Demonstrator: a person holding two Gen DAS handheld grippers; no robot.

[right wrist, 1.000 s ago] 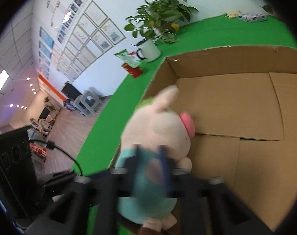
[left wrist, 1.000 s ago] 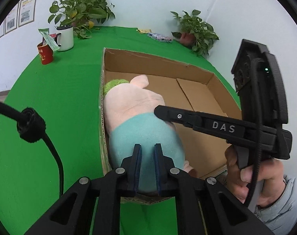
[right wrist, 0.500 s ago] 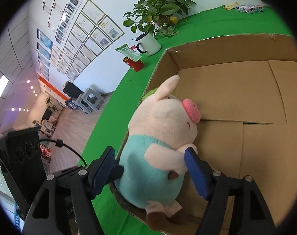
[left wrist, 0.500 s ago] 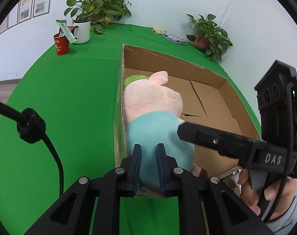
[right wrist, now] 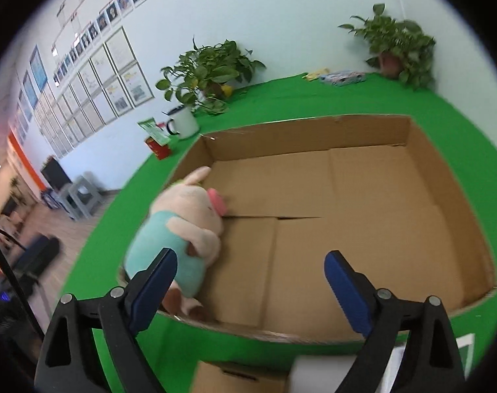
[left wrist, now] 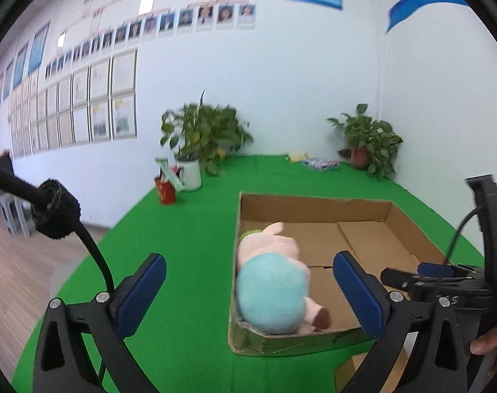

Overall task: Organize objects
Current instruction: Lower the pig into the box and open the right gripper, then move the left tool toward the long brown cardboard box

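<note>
The left gripper [left wrist: 248, 290] is spread wide with nothing between its blue pads [left wrist: 140, 294], held back from the near wall of the cardboard box [left wrist: 314, 204]. The right gripper [right wrist: 248, 283] is equally wide and empty, poised over the box's near rim [right wrist: 281, 334] and looking down into it. In the left wrist view the right gripper's body shows at the right edge, gripped by the person's hand [left wrist: 489, 345], just beside the box's near right corner.

The plush pig [left wrist: 271, 281] lies on its side inside the box, pressed against the left wall in the near left corner, its teal-clothed rear toward the grippers and its snout [right wrist: 217, 201] pointing into the box. The rest of the box floor [right wrist: 363, 216] to the pig's right is bare cardboard, bounded by low upright walls.

The box sits on a green tablecloth [left wrist: 189, 229]. Well beyond it stand a white mug [right wrist: 183, 121] and a red cup [left wrist: 165, 191] near a potted plant [left wrist: 202, 131]; a second potted plant [right wrist: 399, 46] stands in the far right corner.
</note>
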